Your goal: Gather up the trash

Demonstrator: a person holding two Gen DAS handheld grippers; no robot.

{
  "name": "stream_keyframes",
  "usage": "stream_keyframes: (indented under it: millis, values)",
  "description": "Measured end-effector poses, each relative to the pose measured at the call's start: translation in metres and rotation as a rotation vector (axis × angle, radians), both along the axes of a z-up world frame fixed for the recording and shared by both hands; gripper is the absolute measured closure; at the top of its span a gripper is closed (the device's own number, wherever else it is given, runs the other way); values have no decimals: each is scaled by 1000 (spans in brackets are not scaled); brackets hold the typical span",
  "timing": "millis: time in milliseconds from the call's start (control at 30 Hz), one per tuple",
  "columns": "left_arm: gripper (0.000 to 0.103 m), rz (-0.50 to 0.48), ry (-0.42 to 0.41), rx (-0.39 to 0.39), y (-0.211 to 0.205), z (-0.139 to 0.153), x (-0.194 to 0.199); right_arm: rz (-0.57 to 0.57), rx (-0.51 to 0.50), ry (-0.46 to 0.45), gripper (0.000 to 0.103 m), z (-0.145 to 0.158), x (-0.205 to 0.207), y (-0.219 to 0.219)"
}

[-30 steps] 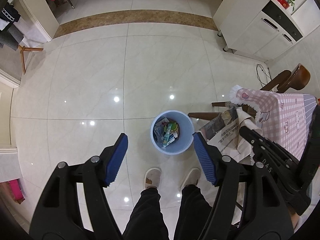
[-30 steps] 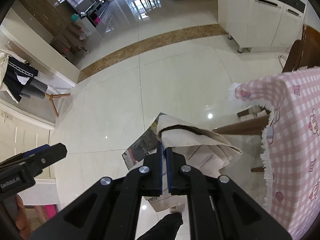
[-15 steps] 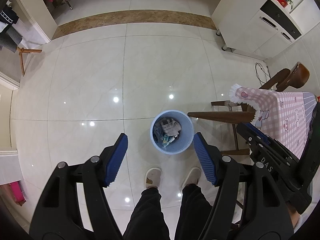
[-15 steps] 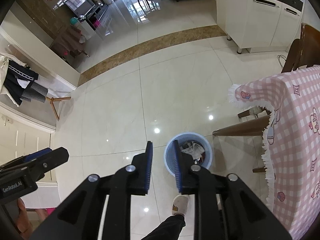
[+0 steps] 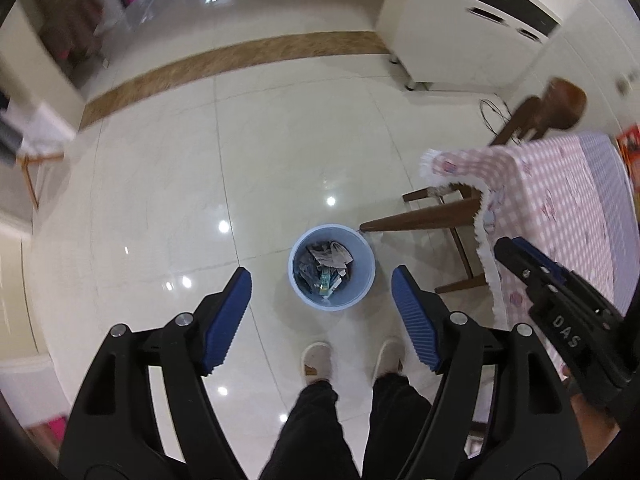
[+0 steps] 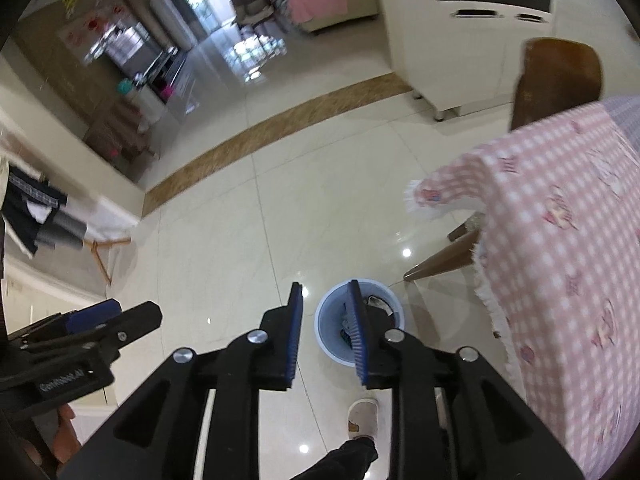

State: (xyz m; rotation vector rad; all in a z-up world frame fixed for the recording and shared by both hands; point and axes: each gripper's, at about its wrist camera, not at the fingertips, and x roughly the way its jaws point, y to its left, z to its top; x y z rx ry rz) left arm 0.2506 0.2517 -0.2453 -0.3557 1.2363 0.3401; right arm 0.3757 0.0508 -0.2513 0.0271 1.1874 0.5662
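A light blue bin [image 5: 332, 267] stands on the tiled floor, holding crumpled newspaper [image 5: 333, 255] and other wrappers. My left gripper [image 5: 322, 284] is open and empty, high above the bin, which shows between its blue pads. My right gripper [image 6: 325, 304] is open and empty, also well above the floor; its right finger hides part of the bin [image 6: 334, 334]. The right gripper also shows in the left wrist view [image 5: 516, 254] at the table's edge.
A table with a pink checked cloth [image 5: 560, 208] stands to the right, with wooden chairs [image 5: 556, 106] around it. A wooden chair leg [image 5: 420, 220] reaches toward the bin. White cabinets [image 5: 460, 20] stand at the back. The person's feet [image 5: 316, 360] are just behind the bin.
The right gripper opened and let go of the newspaper, which fell into the bin. Its jaws have since opened wider and both views have tilted upward a little.
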Motion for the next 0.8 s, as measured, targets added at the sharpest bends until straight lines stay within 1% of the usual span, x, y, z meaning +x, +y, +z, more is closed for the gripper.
stream_keyframes:
  millis: [100, 167, 200, 267, 433, 500, 533, 567, 667, 700, 733, 800]
  values:
    - [31, -67, -58, 45, -23, 20, -4, -48, 13, -31, 78, 17, -13, -28]
    - [31, -118, -115, 79, -41, 38, -11, -74, 24, -51, 76, 29, -22, -42]
    - [31, -131, -134, 88, -47, 44, -14, -86, 29, -62, 75, 35, -27, -50]
    - [31, -160, -202, 108, -64, 63, -25, -107, 36, -96, 73, 49, -39, -67]
    - [28, -197, -334, 143, -100, 98, -59, -150, 51, -183, 68, 83, -79, -108]
    - [28, -210, -386, 161, -117, 111, -79, -166, 51, -230, 65, 98, -101, -127]
    - [28, -217, -403, 171, -124, 115, -88, -174, 55, -252, 64, 106, -114, -137]
    - [28, -222, -417, 184, -133, 121, -99, -179, 54, -270, 61, 112, -124, -144]
    - [27, -246, -471, 205, -159, 140, -135, -204, 58, -329, 58, 131, -165, -167]
    - [27, -251, -499, 221, -168, 148, -152, -216, 75, -344, 55, 138, -179, -176]
    - [24, -255, -515, 229, -175, 153, -160, -222, 89, -363, 54, 145, -194, -185]
    - [22, -256, -562, 237, -190, 167, -187, -228, 89, -410, 49, 156, -217, -196]
